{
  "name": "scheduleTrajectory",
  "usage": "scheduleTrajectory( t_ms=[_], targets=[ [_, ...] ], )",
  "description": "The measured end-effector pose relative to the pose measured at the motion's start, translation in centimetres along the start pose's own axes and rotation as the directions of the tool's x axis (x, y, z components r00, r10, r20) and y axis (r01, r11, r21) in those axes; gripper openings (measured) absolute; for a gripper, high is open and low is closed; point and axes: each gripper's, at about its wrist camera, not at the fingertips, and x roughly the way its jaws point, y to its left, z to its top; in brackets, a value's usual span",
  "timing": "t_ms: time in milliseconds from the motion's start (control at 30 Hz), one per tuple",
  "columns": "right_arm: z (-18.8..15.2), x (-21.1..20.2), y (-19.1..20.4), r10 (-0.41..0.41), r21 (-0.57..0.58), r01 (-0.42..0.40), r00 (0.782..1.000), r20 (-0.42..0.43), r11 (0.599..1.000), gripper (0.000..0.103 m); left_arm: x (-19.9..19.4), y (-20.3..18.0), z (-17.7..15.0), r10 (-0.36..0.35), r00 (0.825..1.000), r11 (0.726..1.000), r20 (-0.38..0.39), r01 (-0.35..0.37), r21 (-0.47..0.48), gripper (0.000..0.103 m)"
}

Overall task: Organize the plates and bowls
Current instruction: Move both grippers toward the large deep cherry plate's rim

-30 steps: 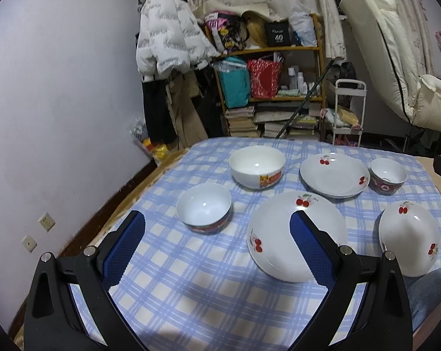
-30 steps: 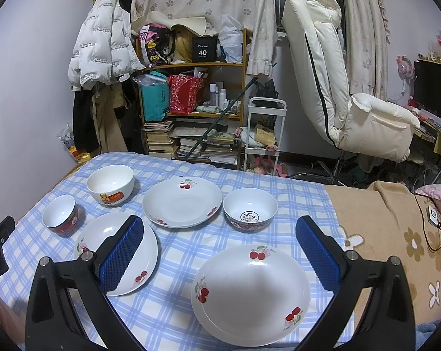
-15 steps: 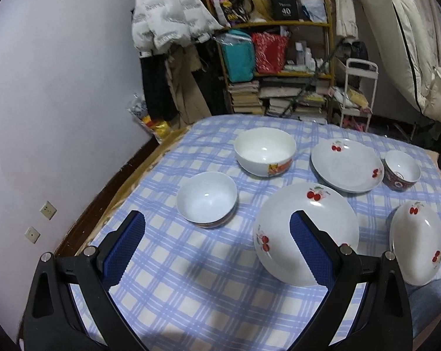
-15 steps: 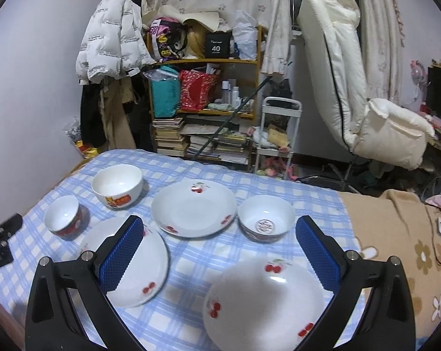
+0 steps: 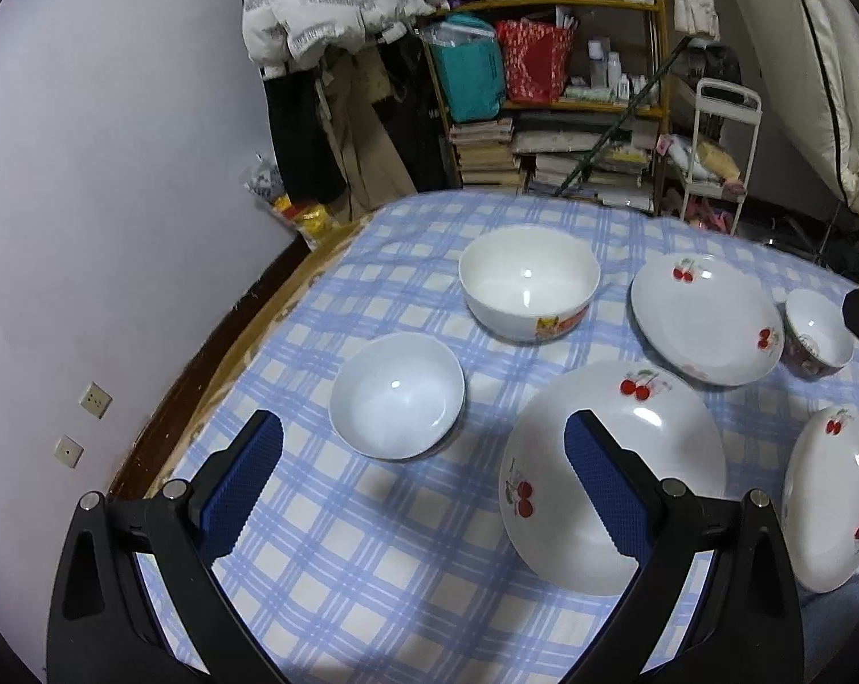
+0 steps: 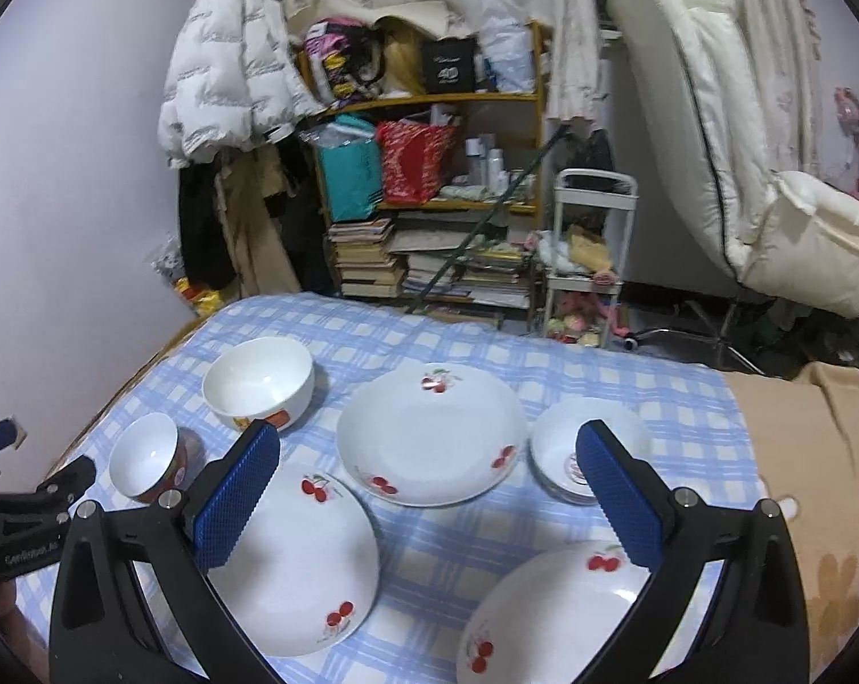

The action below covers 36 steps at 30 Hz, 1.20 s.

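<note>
Three white cherry plates and three bowls sit on a blue checked cloth. In the left wrist view: a small bowl (image 5: 396,393), a large bowl (image 5: 529,282), a near plate (image 5: 611,470), a far plate (image 5: 705,316), a red-patterned bowl (image 5: 817,336) and a right plate (image 5: 834,496). My left gripper (image 5: 423,473) is open and empty, above the cloth just before the small bowl. My right gripper (image 6: 426,490) is open and empty, above the near plate (image 6: 298,564), the far plate (image 6: 429,433) and the right plate (image 6: 549,615).
The large bowl (image 6: 258,382), small bowl (image 6: 147,461) and red-patterned bowl (image 6: 566,456) show in the right wrist view. A cluttered shelf (image 6: 429,171), a white cart (image 6: 591,251) and a cream chair (image 6: 731,131) stand behind. A wall (image 5: 115,171) runs on the left.
Both grippers moved forward and lower over the table, so the dishes look closer. Both stay open and empty. No dish has moved.
</note>
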Motion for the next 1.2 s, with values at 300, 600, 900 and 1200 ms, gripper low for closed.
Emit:
scheduleTrajectory(
  t_ms=[300, 600, 900, 1200],
  targets=[
    [-2.2, 4.6, 0.6, 0.005, -0.033, -0.008, 0.994, -0.105, 0.999, 0.103, 5.5, -1.2, -1.8, -0.031, 0.989, 1.0, -0.145, 0.03, -0.008, 0.098],
    [-3.9, 8.5, 0.9, -0.001, -0.044, -0.008, 0.977, -0.214, 0.999, 0.103, 8.5, -1.7, -3.0, -0.025, 0.971, 1.0, -0.237, 0.024, -0.01, 0.098],
    [-5.2, 10.8, 1.4, -0.003, -0.07, -0.017, 0.962, -0.274, 0.997, 0.103, 11.0, -1.8, -3.8, -0.03, 0.952, 0.999, -0.305, 0.02, -0.037, 0.098],
    [-6.2, 12.3, 1.5, 0.017, -0.048, -0.036, 0.939, -0.344, 0.998, 0.103, 13.4, -2.4, -4.6, -0.077, 0.917, 0.996, -0.392, 0.057, -0.062, 0.098]
  ],
)
